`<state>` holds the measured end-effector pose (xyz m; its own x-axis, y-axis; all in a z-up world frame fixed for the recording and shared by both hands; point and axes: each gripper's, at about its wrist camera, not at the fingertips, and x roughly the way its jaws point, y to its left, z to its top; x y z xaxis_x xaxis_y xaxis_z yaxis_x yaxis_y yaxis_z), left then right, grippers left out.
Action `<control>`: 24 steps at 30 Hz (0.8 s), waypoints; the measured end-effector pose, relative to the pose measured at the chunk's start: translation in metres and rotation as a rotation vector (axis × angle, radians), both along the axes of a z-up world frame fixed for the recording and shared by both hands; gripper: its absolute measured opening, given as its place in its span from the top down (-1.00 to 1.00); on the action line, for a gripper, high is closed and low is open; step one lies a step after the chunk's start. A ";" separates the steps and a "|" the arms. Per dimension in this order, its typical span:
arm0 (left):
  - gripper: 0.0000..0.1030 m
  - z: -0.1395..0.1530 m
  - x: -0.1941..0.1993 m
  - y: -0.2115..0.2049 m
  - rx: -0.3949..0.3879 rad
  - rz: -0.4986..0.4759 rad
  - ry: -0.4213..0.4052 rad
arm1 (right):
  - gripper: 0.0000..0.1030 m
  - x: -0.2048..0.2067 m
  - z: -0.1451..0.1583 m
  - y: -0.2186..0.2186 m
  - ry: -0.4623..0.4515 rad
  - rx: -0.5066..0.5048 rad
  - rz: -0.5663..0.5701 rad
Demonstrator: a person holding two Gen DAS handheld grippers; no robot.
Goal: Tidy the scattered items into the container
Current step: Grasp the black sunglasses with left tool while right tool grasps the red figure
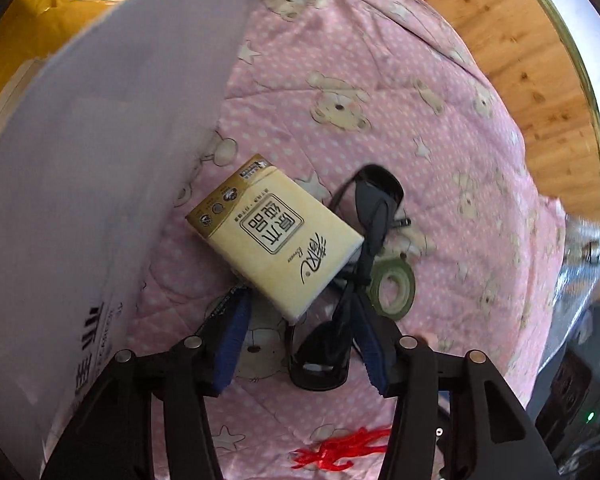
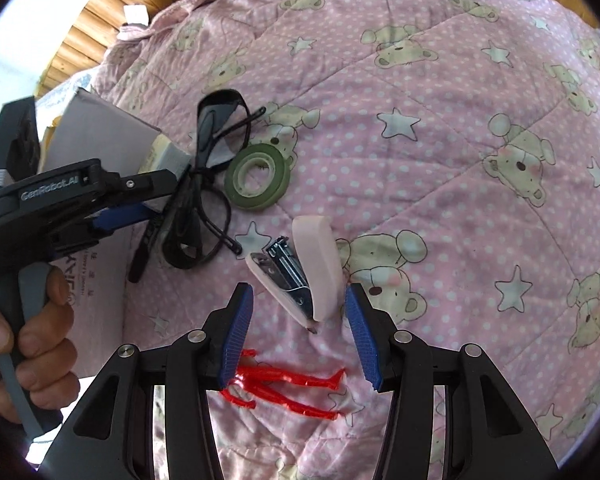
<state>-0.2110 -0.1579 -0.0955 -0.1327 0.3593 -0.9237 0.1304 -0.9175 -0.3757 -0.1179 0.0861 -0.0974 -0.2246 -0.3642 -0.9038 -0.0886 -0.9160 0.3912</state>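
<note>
Pink stapler (image 2: 300, 276) gaping, hinge probably toward spread right tongs (image 2: 300, 334)

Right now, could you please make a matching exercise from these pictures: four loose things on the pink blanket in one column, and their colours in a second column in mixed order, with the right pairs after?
Things
1. flat rectangular tissue pack
2. round roll of tape
3. small plastic figure
4. opened stapler with metal inside

Colours
A. red
B. pale pink
C. cream with a gold band
D. olive green

Right pairs: 1-C, 2-D, 3-A, 4-B
</note>
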 end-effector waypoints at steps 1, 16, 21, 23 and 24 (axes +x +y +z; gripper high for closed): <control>-0.03 0.000 0.000 -0.001 0.009 0.005 -0.007 | 0.00 0.002 0.003 -0.001 0.007 -0.014 0.016; -0.04 -0.005 0.038 -0.001 -0.133 -0.088 0.117 | 0.18 0.049 -0.015 -0.056 -0.005 0.037 0.383; -0.04 -0.006 0.032 0.006 -0.031 -0.138 0.075 | 0.80 0.052 -0.018 -0.038 -0.068 0.079 0.356; -0.04 0.002 0.033 0.010 0.054 -0.168 0.062 | 0.81 0.054 -0.019 -0.026 -0.094 0.056 0.309; -0.04 0.006 0.033 0.012 0.097 -0.183 0.055 | 0.81 0.055 -0.019 -0.022 -0.099 0.040 0.295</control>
<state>-0.1775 -0.1463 -0.0899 -0.1064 0.4689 -0.8768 -0.0586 -0.8833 -0.4652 -0.0630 0.0639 -0.1167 -0.0248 -0.3644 -0.9309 0.1477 -0.9223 0.3571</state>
